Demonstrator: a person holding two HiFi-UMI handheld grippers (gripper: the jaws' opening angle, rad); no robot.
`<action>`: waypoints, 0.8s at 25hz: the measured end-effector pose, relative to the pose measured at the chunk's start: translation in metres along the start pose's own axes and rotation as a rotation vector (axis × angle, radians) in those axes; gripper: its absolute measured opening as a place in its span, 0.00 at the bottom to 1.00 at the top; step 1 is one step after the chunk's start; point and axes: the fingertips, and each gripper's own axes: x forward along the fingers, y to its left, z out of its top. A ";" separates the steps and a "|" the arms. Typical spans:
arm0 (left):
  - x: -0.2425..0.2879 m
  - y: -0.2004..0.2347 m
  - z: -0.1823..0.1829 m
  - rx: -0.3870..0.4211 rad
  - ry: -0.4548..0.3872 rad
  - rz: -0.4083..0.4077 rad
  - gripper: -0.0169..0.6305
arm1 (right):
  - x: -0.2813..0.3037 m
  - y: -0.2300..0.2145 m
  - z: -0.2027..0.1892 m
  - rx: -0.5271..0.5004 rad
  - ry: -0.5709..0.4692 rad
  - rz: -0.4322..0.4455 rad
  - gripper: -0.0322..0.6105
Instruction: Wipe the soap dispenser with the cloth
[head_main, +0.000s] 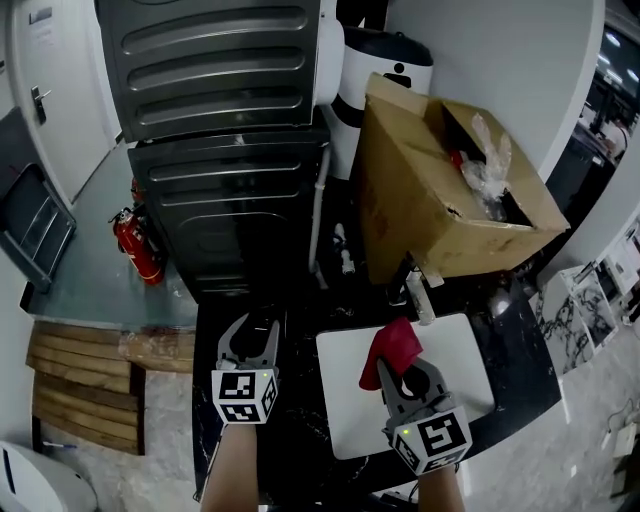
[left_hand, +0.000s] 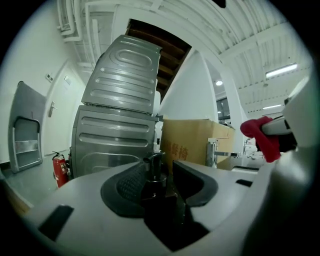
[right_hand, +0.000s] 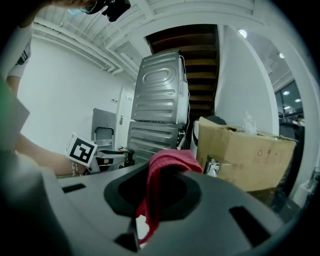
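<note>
**Soap dispenser, orientation.** The soap dispenser (left_hand: 152, 189), a dark pump bottle, stands upright with its long axis vertical. In the left gripper view its pump spout points toward the left of the picture. It stands on the table (head_main: 520, 350) just left of the white basin (head_main: 350, 405), between the jaws of the left gripper (head_main: 255, 330). These jaws are closed in on the two sides of its body and hold it. In the head view the bottle is almost lost against the dark surface.

**Cloth.** The right gripper (head_main: 410, 375) is over the basin. Its jaws are pinched together on a red cloth (head_main: 392, 348), which folds up and over their tips. The cloth and the dispenser are apart, side by side at about the same level.

**Surface.** The table is black stone with pale veining. The basin is rectangular with rounded corners, and a chrome faucet (head_main: 418, 295) stands at its far edge.

**Room.** An open cardboard box (head_main: 410, 200) behind the faucet tilts and holds clear plastic bags. To its left are two grey ribbed metal appliances (head_main: 230, 200), one stacked on the other. A red fire extinguisher (head_main: 140, 245) stands on the grey floor (head_main: 100, 200) beside them. A wooden pallet (head_main: 85, 385) lies nearer the viewer, and a white door (head_main: 45, 90) closes the far left.
</note>
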 end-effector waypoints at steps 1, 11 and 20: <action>0.005 0.002 -0.003 0.000 0.009 -0.001 0.31 | 0.004 0.000 -0.004 0.000 0.010 0.007 0.13; 0.037 0.006 -0.005 0.057 -0.008 -0.139 0.27 | 0.029 -0.005 -0.025 0.023 0.055 0.033 0.13; 0.038 -0.001 -0.003 0.152 0.014 -0.307 0.21 | 0.022 0.002 -0.025 0.009 0.067 0.012 0.13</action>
